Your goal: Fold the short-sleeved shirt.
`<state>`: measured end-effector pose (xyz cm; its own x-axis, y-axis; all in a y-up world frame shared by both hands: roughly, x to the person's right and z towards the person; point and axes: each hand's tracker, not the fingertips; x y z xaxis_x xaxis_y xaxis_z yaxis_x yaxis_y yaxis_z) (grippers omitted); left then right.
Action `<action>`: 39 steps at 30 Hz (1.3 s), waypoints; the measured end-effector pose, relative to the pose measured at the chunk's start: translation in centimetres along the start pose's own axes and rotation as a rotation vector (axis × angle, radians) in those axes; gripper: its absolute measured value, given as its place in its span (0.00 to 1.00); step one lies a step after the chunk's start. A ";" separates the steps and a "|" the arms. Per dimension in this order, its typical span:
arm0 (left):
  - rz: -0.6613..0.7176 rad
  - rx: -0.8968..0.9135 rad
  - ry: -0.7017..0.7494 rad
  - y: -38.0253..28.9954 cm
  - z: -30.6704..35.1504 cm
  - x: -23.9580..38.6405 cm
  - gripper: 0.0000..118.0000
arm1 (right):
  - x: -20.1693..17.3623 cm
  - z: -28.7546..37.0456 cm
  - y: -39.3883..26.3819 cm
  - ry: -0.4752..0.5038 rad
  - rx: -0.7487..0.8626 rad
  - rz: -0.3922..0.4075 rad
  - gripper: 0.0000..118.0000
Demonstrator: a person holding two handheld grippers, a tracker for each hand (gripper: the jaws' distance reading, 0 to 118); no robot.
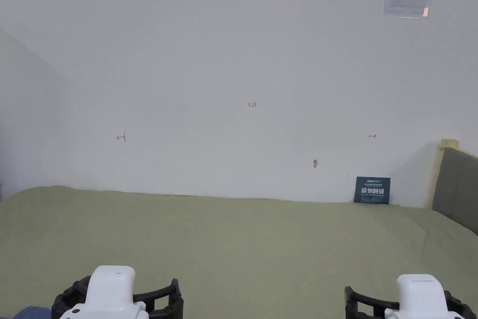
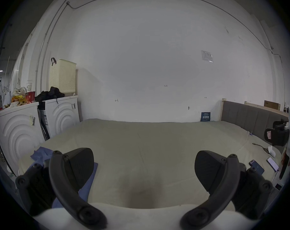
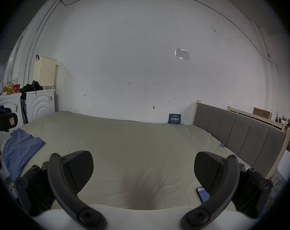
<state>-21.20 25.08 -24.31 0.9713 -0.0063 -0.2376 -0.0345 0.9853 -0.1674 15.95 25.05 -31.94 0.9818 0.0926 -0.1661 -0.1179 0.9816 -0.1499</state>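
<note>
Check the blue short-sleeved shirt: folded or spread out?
Not neatly folded: the blue short-sleeved shirt lies loosely rumpled at the left edge of the beige bed cover, untouched by either gripper.

Olive-sheeted bed point(image 1: 242, 240) against white wall point(image 1: 224, 53)

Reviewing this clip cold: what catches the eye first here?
The wide pale green bed against a bare white wall. Both grippers hang open above its near edge, left gripper and right gripper, holding nothing. The blue short-sleeved shirt lies flat at the bed's left side, and a phone lies by the right gripper.
</note>
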 end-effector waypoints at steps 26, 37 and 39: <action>0.011 -0.013 0.009 -0.1 0.0 -0.1 1.00 | -0.3 -0.2 -0.3 0.004 -0.024 -0.006 1.00; 0.005 -0.002 0.014 0.8 -0.4 0.0 1.00 | -0.6 -0.1 0.4 0.016 -0.015 -0.011 1.00; -0.007 -0.006 0.027 0.8 -0.6 0.0 1.00 | -0.5 -0.1 0.5 0.015 -0.012 -0.012 1.00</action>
<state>-21.34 25.77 -25.01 0.9650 -0.0179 -0.2618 -0.0293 0.9841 -0.1752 15.39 25.48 -32.05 0.9807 0.0786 -0.1791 -0.1085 0.9805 -0.1638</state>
